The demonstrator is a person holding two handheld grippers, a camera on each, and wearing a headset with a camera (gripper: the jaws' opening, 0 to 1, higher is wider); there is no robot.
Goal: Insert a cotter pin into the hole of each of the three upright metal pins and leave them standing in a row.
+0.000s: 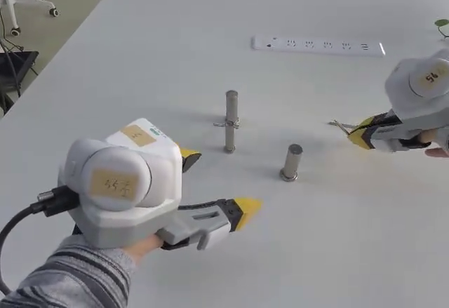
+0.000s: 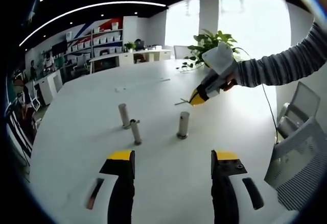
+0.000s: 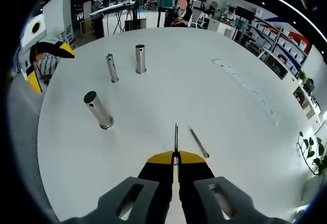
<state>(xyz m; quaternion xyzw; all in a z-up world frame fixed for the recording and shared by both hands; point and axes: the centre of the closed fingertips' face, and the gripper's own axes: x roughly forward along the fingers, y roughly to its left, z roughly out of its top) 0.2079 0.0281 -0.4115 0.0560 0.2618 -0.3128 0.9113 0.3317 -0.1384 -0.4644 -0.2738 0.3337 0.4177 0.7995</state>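
A tall metal pin (image 1: 231,121) stands mid-table with a cotter pin (image 1: 226,123) through its hole. A shorter metal pin (image 1: 291,162) stands to its right. In the left gripper view three upright pins show: one at the back (image 2: 123,115), one carrying the cotter pin (image 2: 135,131), and one on the right (image 2: 183,124). My left gripper (image 1: 218,180) is open and empty, near the table's front. My right gripper (image 3: 175,157) is shut on a thin cotter pin (image 3: 175,137) just above the table. A second loose cotter pin (image 3: 198,142) lies beside it.
A white power strip (image 1: 319,44) lies at the far side of the white table (image 1: 140,62). A potted plant (image 2: 212,43) stands past the right gripper (image 2: 196,99). An office chair (image 1: 21,3) stands off the table's left edge.
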